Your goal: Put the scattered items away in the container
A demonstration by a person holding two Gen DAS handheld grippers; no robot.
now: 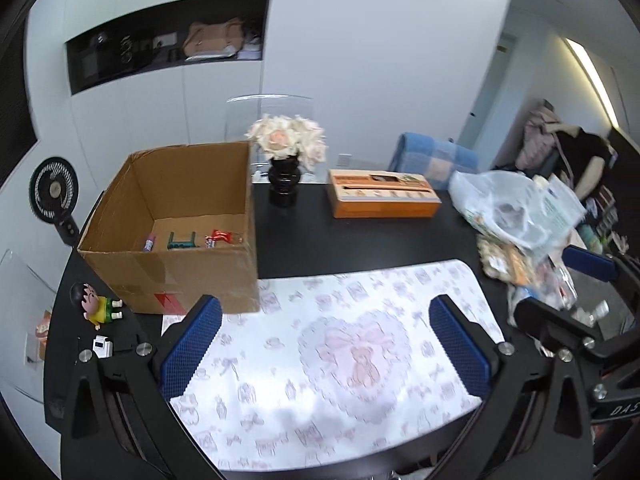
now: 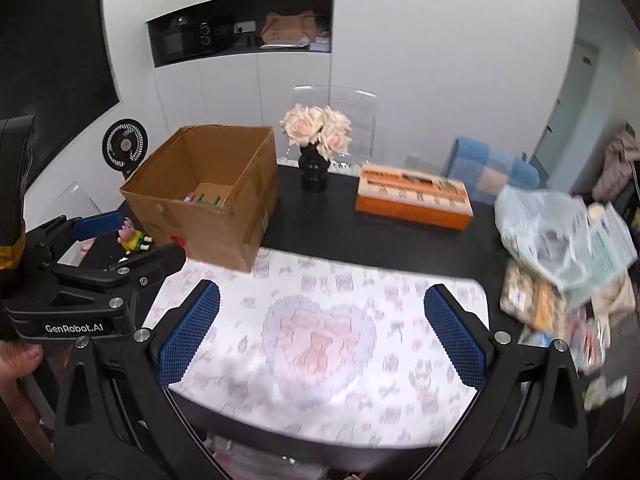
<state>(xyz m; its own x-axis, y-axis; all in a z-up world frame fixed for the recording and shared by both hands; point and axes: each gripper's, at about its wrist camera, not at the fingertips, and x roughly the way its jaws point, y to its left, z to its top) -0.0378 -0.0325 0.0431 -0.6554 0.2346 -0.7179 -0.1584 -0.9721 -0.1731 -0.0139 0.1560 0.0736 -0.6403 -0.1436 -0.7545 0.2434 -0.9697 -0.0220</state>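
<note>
A few small items are already seen inside the cardboard box [image 1: 168, 216] on the tabletop [image 1: 360, 236], while the cartoon figure [image 1: 96, 304] just beside it is left outside, and both the left tongs [image 1: 324, 344] and right tongs [image 2: 320, 332] are held wide and empty.

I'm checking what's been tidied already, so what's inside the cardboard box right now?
Inside the cardboard box, on its floor: a small purple item, a green stool-shaped piece and a red wrapped packet. The front wall hides the nearest floor.
</note>
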